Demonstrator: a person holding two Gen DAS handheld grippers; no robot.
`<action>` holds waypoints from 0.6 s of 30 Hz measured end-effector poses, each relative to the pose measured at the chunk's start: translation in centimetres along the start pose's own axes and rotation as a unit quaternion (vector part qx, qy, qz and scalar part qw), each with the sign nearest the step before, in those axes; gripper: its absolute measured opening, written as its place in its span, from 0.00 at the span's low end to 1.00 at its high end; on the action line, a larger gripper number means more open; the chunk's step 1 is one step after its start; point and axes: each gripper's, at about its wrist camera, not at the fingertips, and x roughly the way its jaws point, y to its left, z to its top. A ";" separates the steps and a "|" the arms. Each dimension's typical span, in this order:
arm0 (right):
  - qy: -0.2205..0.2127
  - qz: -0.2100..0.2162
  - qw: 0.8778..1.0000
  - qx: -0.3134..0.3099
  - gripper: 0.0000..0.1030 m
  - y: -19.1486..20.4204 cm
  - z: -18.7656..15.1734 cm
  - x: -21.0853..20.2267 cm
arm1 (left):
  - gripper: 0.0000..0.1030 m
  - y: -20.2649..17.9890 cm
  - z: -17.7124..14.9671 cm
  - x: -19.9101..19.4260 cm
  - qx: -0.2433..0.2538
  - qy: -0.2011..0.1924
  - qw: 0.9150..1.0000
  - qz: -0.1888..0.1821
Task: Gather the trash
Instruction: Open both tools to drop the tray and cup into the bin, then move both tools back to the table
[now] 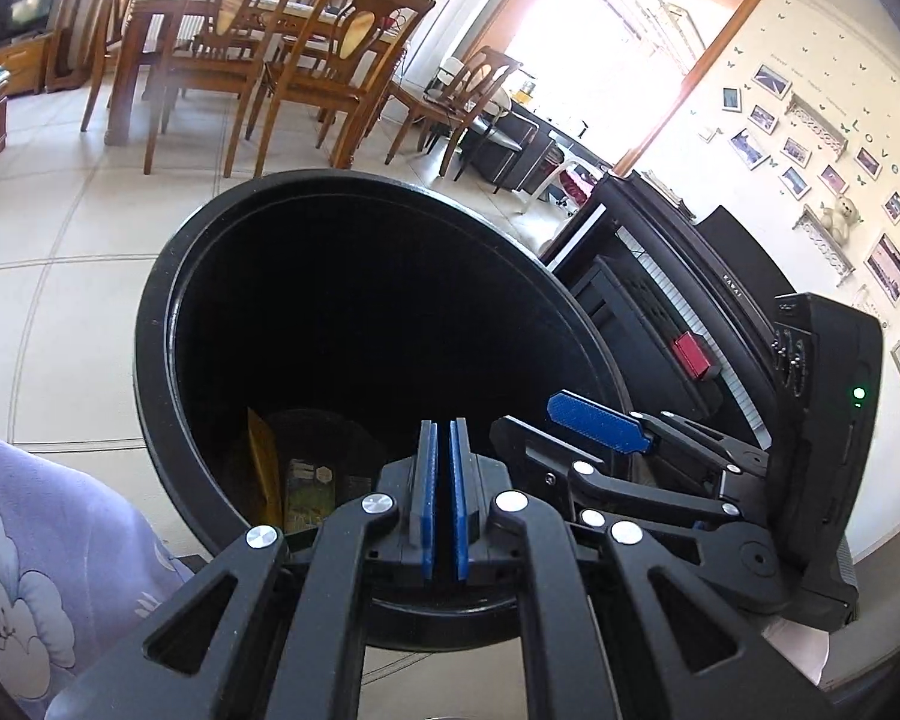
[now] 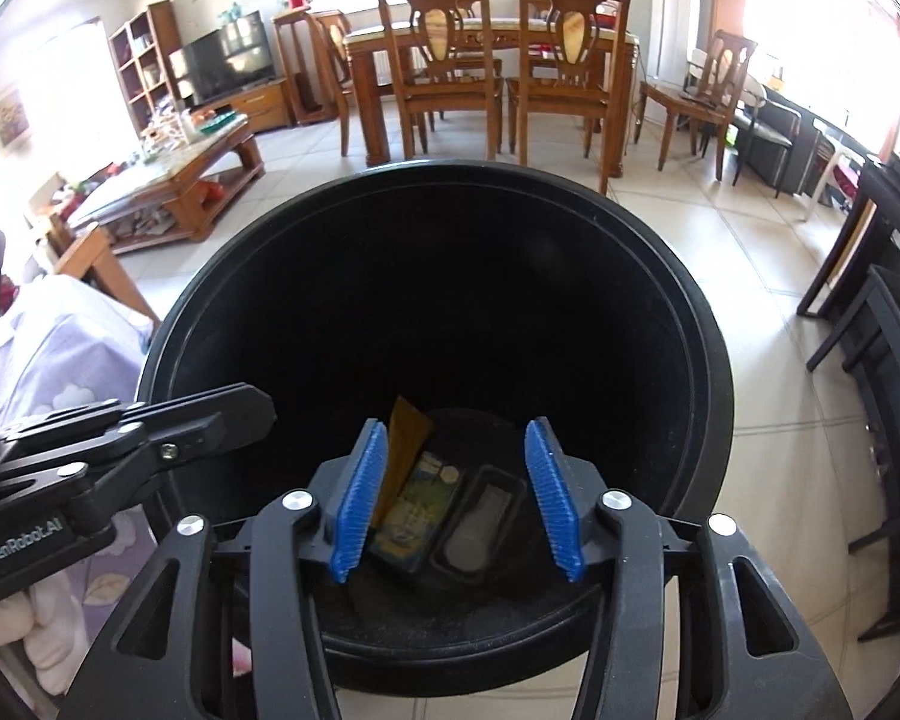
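Both grippers hang over the mouth of a round black trash bin point(image 2: 432, 222) standing on the tiled floor point(image 2: 750, 276), which is judged to be why they tilt downward: anything let go from here falls straight inside. The right gripper point(image 2: 456, 501) has its blue pads set apart at a middling width with nothing between them, and through that gap the bin's bottom shows. There lie three pieces of trash side by side: a yellow packet point(image 2: 403, 450) leaning at about 11 o'clock from the gripper's midpoint, a printed wrapper point(image 2: 417, 510) just left of centre at about 9 o'clock, and a black plastic tray point(image 2: 480, 525) touching it at about 4 o'clock. All three sit well below the pads, not touched by them. The left gripper point(image 1: 444, 498) has its pads drawn almost together, only a thin dark slit between them, and it grips nothing; the yellow packet and wrapper appear at its 9 o'clock, deep in the bin. From the left view the right gripper reaches in from 3 o'clock. A purple flowered cloth point(image 1: 36, 540) lies at the bin's 8 o'clock.
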 end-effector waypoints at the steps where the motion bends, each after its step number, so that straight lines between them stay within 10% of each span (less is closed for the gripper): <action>1: -0.005 -0.003 1.000 0.002 0.59 0.0 -0.1 -0.2 | 0.07 0.0 0.0 -0.3 0.002 -0.003 1.000 0.001; 7: -0.093 0.027 0.995 0.009 0.85 0.2 -0.5 -2.6 | 0.09 -1.1 -1.1 -4.7 0.019 -0.044 0.998 0.030; 10: -0.165 0.085 0.983 -0.001 0.95 1.3 -1.1 -5.1 | 0.56 -1.1 -2.8 -9.2 0.027 -0.088 0.992 0.087; 11: -0.182 0.105 0.978 -0.010 0.95 1.8 -1.3 -5.8 | 0.77 -1.1 -3.5 -11.0 0.026 -0.111 0.987 0.111; 18: -0.184 0.271 0.941 -0.087 0.95 10.4 -2.9 -6.9 | 0.81 2.3 -10.2 -25.0 -0.013 -0.193 0.940 0.282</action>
